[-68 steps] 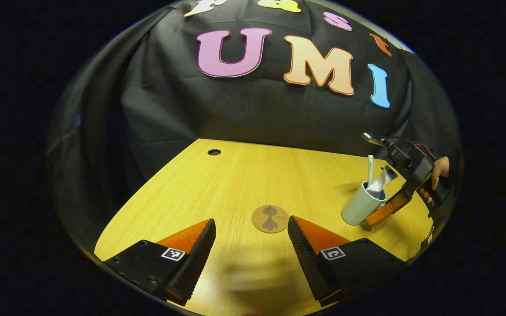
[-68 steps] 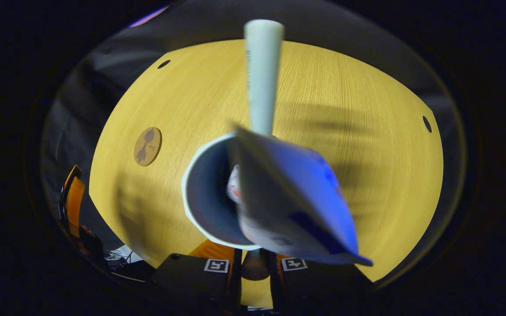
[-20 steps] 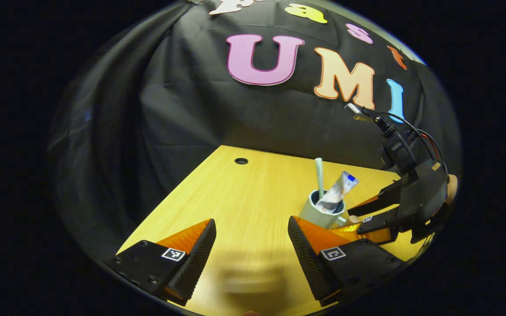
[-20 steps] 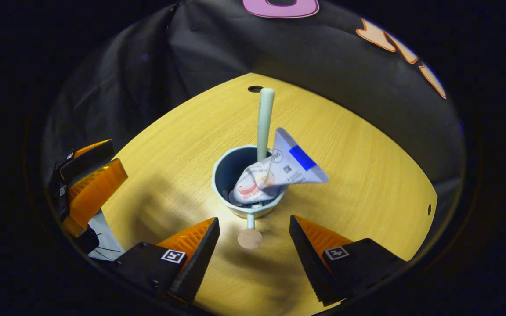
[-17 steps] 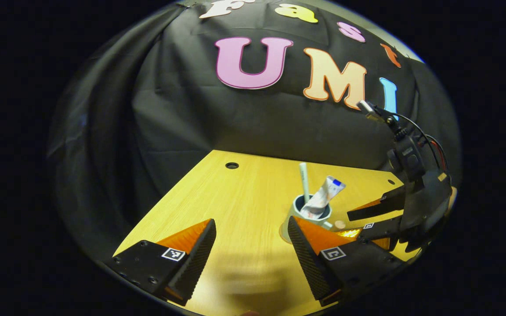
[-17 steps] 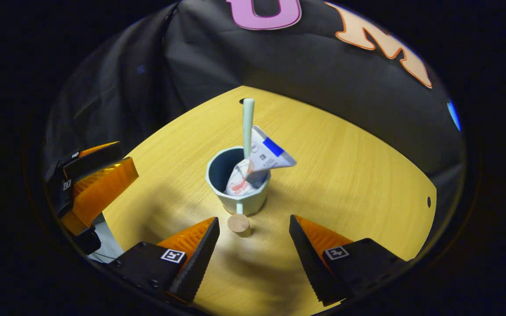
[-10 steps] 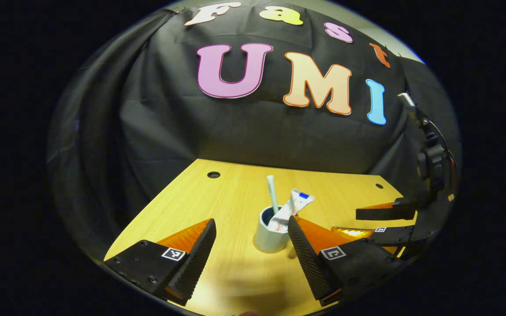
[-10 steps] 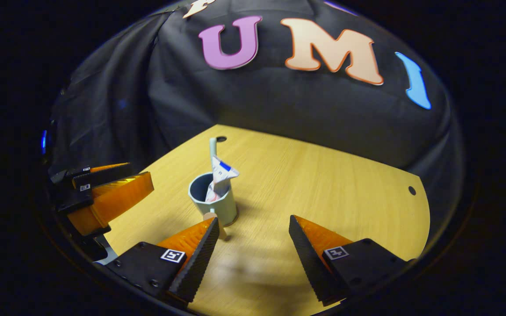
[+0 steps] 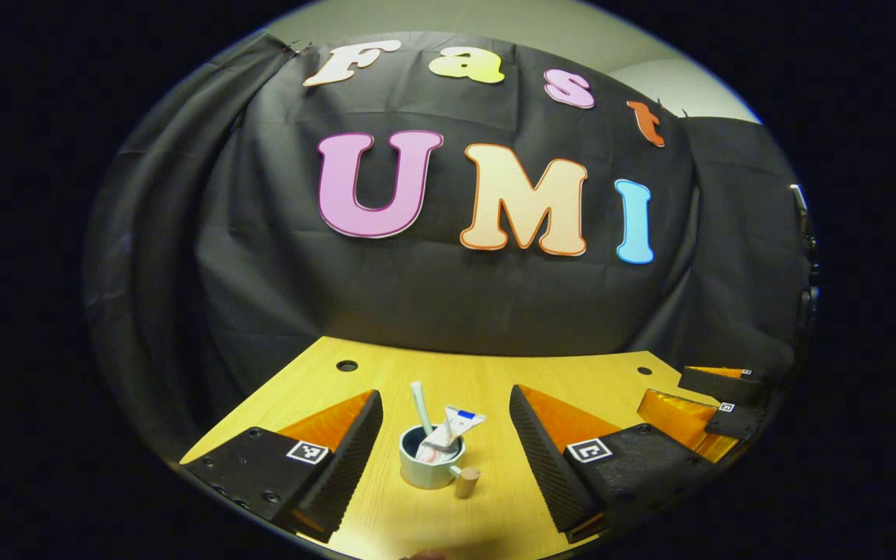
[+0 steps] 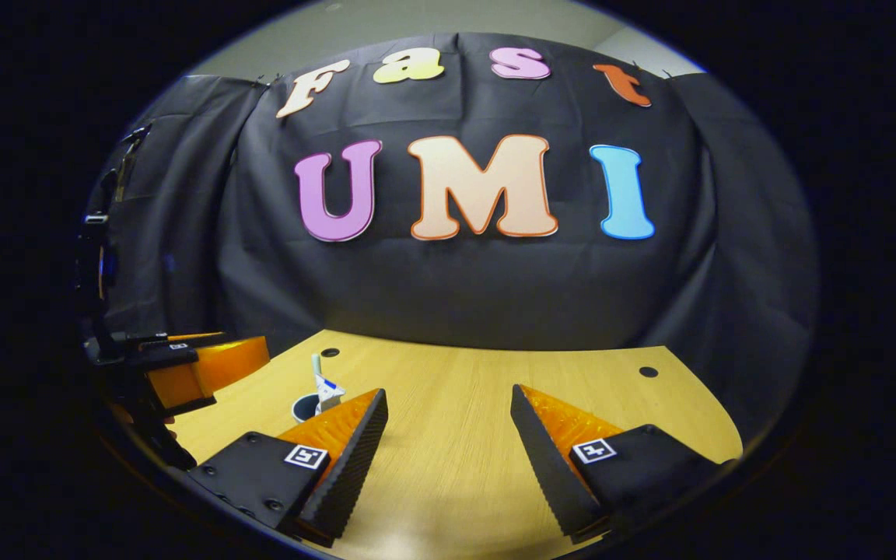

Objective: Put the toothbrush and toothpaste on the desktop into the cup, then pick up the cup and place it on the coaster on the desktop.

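A pale blue-grey cup (image 9: 426,469) stands upright on the wooden desktop (image 9: 487,509), between and just beyond the tips of my open left gripper (image 9: 444,395). A light toothbrush (image 9: 421,403) and a crumpled white toothpaste tube (image 9: 453,429) stick out of it. Its handle ends in a round tan knob (image 9: 466,482). What lies under the cup is hidden. In the right gripper view the cup (image 10: 304,405) peeks from behind one finger of my open right gripper (image 10: 448,393), well off to its left, with the toothbrush (image 10: 315,364) and toothpaste tube (image 10: 330,386) above the rim.
The right gripper (image 9: 701,398) hangs at the desktop's right edge, apart from the cup. The left gripper (image 10: 183,364) sits at the left edge. Two cable holes (image 9: 347,365) (image 9: 638,370) mark the back corners. Bare wood (image 10: 456,451) spreads ahead of the right gripper.
The right gripper, earlier shut on the cup's handle, carried the cup leftward, set it down and let go. Both grippers have since pulled back and tilted up, away from the cup.
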